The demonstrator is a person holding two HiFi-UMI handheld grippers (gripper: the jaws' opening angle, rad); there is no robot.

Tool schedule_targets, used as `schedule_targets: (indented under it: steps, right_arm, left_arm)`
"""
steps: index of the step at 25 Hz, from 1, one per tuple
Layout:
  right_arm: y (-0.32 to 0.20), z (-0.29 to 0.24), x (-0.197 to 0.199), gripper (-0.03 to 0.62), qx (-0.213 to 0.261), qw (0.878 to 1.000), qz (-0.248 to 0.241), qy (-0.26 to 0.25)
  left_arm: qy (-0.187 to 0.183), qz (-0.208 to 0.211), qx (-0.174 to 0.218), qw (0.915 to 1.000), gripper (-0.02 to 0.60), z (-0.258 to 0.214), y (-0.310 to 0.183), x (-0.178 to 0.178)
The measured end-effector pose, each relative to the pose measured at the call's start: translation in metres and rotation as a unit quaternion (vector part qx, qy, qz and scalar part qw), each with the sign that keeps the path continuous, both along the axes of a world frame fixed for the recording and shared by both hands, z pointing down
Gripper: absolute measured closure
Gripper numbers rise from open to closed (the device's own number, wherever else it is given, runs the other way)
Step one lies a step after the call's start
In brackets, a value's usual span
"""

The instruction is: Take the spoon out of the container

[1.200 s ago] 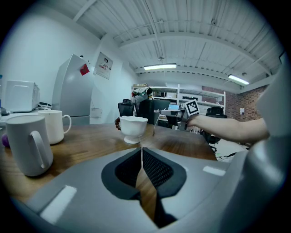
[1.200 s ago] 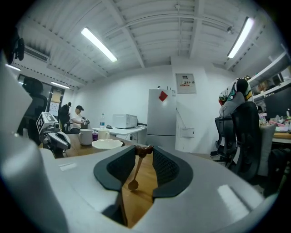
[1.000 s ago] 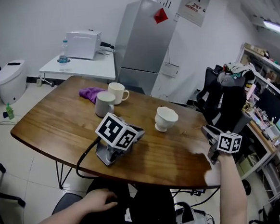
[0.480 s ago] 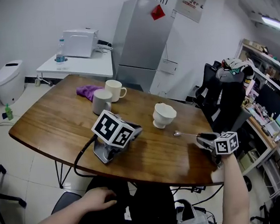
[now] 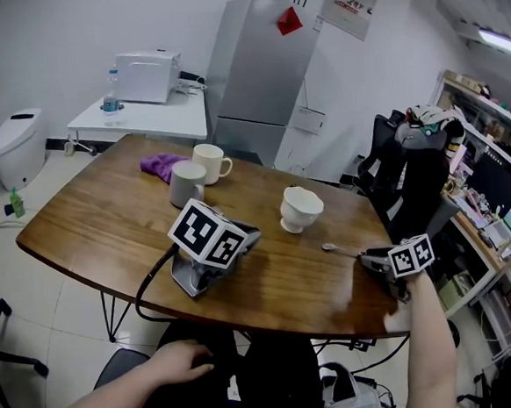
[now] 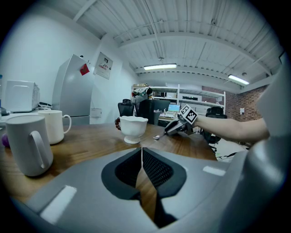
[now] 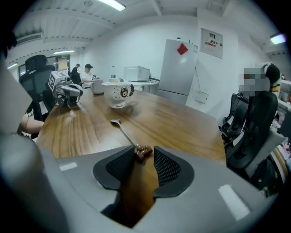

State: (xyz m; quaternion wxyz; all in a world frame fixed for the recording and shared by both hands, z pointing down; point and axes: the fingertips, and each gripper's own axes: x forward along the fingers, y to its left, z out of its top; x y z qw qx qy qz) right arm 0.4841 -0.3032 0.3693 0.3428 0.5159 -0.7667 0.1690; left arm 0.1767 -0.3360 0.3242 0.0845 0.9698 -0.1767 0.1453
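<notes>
On my right gripper the jaws are opening, the brown handle end of the spoon between them; it lies flat on the table, outside the white cup; left gripper sits clenched, empty

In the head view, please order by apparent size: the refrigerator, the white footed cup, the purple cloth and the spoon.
1. refrigerator: clearly the largest, though the farthest away.
2. white footed cup and purple cloth: they look about alike, so I do not rank them.
3. spoon: the smallest.

White cup with cartoon print; silver spoon, brown-ended; purple cloth; brown wood-grain table
</notes>
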Motion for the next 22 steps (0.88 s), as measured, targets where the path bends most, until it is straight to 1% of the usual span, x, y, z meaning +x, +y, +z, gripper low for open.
schedule_targets:
  steps: [3,6,8,10,12,13,18,20,22]
  right_arm:
    - [0.0,-0.002,0.002,0.435,0.004,1.0,0.006,-0.001]
    - [0.0,-0.007,0.002,0.436,0.02,1.0,0.01,-0.005]
    - [-0.002,-0.015,0.0,0.45,0.044,0.999,0.014,-0.011]
    - [-0.006,-0.025,-0.003,0.484,0.076,0.997,0.021,-0.023]
    - [-0.008,-0.036,-0.009,0.545,0.108,0.993,0.027,-0.041]
    - [-0.008,-0.041,-0.014,0.555,0.123,0.991,0.027,-0.052]
    - [-0.007,-0.068,-0.046,0.577,0.183,0.975,0.009,-0.125]
    - [-0.005,-0.072,-0.057,0.586,0.199,0.969,0.004,-0.146]
    - [-0.002,-0.071,-0.071,0.591,0.204,0.966,-0.006,-0.157]
  left_arm:
    - [0.0,0.0,0.0,1.0,0.569,0.0,0.0,0.0]
    - [-0.001,0.0,0.0,1.0,0.569,0.0,0.0,-0.001]
    - [-0.001,0.0,0.0,1.0,0.569,0.0,0.0,-0.001]
    - [-0.001,0.0,0.0,1.0,0.569,0.0,0.0,-0.002]
    - [-0.001,0.0,-0.001,1.0,0.569,0.0,0.0,-0.001]
    - [-0.001,0.0,-0.001,1.0,0.569,0.0,0.0,-0.001]
    - [-0.001,0.0,0.0,1.0,0.569,0.0,0.0,-0.002]
    - [-0.001,0.0,0.0,1.0,0.569,0.0,0.0,-0.001]
    - [-0.001,0.0,0.0,1.0,0.569,0.001,0.0,-0.001]
